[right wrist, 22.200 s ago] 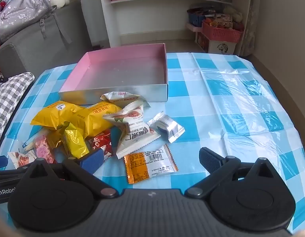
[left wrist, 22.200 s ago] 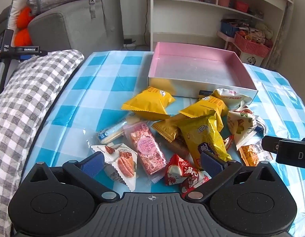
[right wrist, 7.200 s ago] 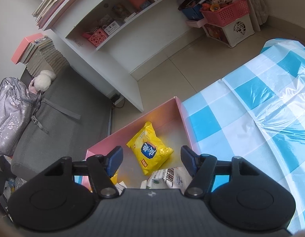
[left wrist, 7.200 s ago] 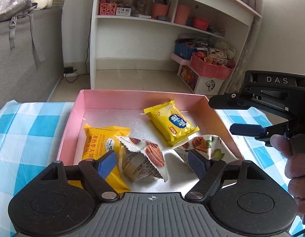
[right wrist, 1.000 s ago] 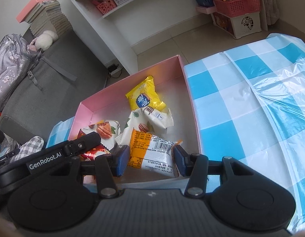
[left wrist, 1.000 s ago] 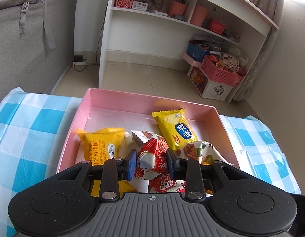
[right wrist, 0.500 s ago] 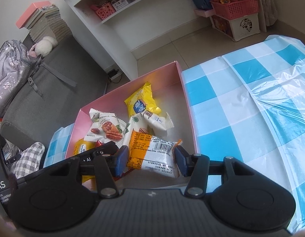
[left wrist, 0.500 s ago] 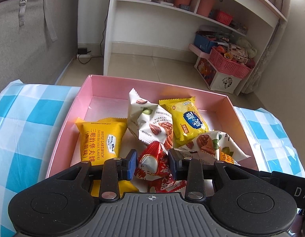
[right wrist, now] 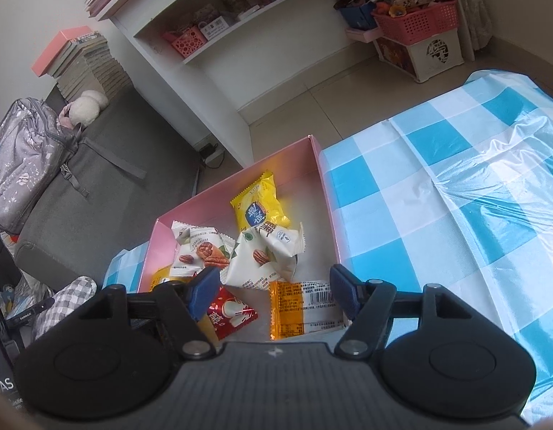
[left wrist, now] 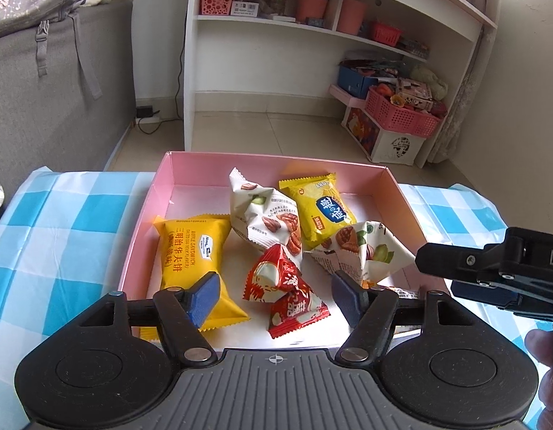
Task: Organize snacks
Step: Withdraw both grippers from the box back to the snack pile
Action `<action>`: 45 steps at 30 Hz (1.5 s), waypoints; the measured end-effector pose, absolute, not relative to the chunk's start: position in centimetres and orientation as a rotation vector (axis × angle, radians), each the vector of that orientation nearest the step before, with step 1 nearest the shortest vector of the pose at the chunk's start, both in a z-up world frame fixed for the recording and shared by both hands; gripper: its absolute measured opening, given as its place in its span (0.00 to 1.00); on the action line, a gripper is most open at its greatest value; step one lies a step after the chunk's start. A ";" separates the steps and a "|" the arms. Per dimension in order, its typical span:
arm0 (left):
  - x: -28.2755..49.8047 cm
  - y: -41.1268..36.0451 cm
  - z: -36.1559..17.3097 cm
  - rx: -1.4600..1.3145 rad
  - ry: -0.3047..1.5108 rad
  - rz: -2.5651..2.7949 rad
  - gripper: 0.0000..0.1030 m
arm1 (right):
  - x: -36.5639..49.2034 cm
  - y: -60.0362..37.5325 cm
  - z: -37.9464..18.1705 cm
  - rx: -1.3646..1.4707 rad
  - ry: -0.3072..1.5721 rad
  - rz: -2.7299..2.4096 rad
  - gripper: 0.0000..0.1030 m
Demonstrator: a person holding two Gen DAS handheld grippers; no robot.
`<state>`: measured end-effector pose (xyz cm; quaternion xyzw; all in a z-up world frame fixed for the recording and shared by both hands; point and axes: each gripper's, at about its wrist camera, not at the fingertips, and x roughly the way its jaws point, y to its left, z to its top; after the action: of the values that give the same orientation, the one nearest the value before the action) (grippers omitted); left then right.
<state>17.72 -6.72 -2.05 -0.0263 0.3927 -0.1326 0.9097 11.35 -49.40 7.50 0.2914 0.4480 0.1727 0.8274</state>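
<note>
The pink box [left wrist: 144, 222] holds several snack packs. My left gripper [left wrist: 276, 294] hovers over its near part, jaws opening, with the red snack packs [left wrist: 285, 286] lying loose on the box floor between the fingers, untouched. An orange-yellow sandwich pack [left wrist: 190, 251], two white nut packs [left wrist: 269, 218] and a yellow chip pack [left wrist: 323, 211] lie beyond. My right gripper [right wrist: 274, 292] is also opening over the box [right wrist: 326, 193]; the orange-and-white packet [right wrist: 301, 308] lies free on the floor between its fingers. In the left wrist view the right gripper's body [left wrist: 491, 265] juts in at the right.
The box sits on a blue-and-white checked tablecloth [right wrist: 455, 193]. Behind the table stand a white shelf unit [left wrist: 312, 36], a pink basket [left wrist: 402, 114] on the floor and a grey sofa [left wrist: 43, 89] with a backpack. A hand [left wrist: 548, 376] shows at the right edge.
Both grippers have opened. The left let go of the red packs, the right let go of the orange-and-white packet; both now lie on the box floor.
</note>
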 end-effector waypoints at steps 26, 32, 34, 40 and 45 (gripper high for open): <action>7.8 -1.1 -0.2 0.021 0.841 -0.270 0.95 | 5.1 -49.3 10.6 0.421 0.964 0.409 0.91; 6.1 0.6 -0.6 0.053 0.850 -0.272 0.97 | 3.5 -48.9 10.7 0.347 0.969 0.428 0.93; 5.6 1.0 -1.1 0.080 0.862 -0.272 0.97 | 3.0 -48.7 10.6 0.329 0.975 0.434 0.94; 4.7 2.4 -2.5 0.157 0.903 -0.290 0.97 | 2.1 -47.5 10.0 0.269 1.014 0.455 0.94; 4.3 3.1 -3.2 0.186 0.947 -0.335 0.97 | 1.9 -46.1 9.1 0.219 1.065 0.463 0.94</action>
<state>4.28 3.06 -3.24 0.0888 0.4530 -0.1605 0.8724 1.87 -46.05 9.11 0.1031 0.5020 0.2181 0.8306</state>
